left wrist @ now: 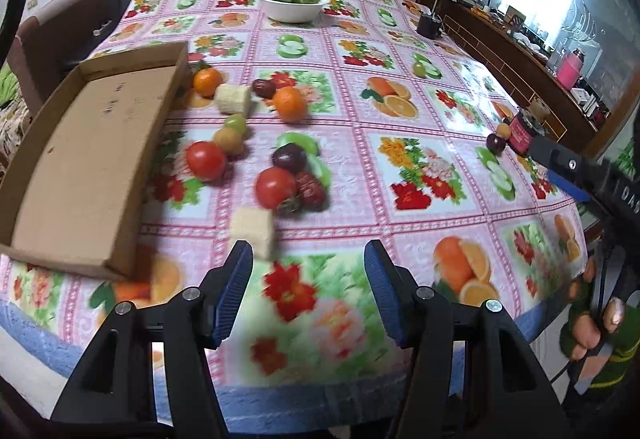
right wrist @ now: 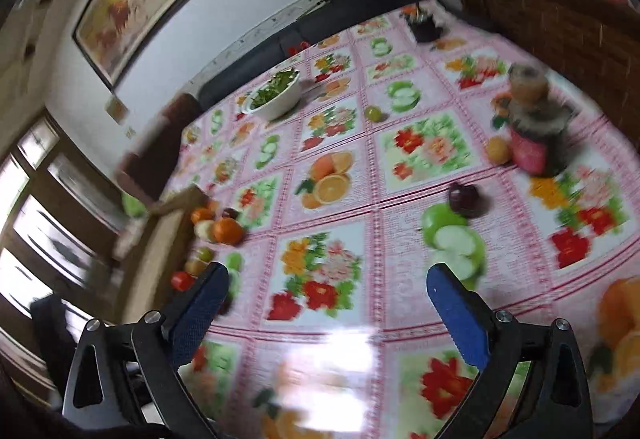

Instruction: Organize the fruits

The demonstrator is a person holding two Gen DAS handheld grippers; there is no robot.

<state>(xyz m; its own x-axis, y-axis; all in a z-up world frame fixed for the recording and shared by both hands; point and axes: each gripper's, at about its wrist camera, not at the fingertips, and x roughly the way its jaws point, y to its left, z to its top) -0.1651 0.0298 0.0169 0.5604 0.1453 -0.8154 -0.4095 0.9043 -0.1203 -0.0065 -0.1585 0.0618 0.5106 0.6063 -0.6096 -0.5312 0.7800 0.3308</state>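
An empty cardboard tray [left wrist: 84, 143] lies at the table's left. Beside it are loose fruits: two oranges [left wrist: 290, 103], two tomatoes [left wrist: 275, 187], a dark plum [left wrist: 289, 157], a strawberry [left wrist: 310, 189], small green and yellow fruits [left wrist: 235, 123] and two pale banana pieces [left wrist: 253, 229]. My left gripper [left wrist: 308, 259] is open and empty, just short of the near banana piece. My right gripper [right wrist: 328, 279] is open and empty above the cloth, with a dark plum [right wrist: 464, 199] ahead to its right. The right gripper's body shows at the left wrist view's right edge [left wrist: 560, 161].
A white bowl of greens [left wrist: 294, 3] stands at the far side. A pink-labelled jar [right wrist: 530, 135] with a yellow fruit [right wrist: 497, 149] beside it stands at the right, a small dark pot [left wrist: 429, 25] further back. A green fruit [right wrist: 373, 113] lies mid-table. A sofa and chair border the far edge.
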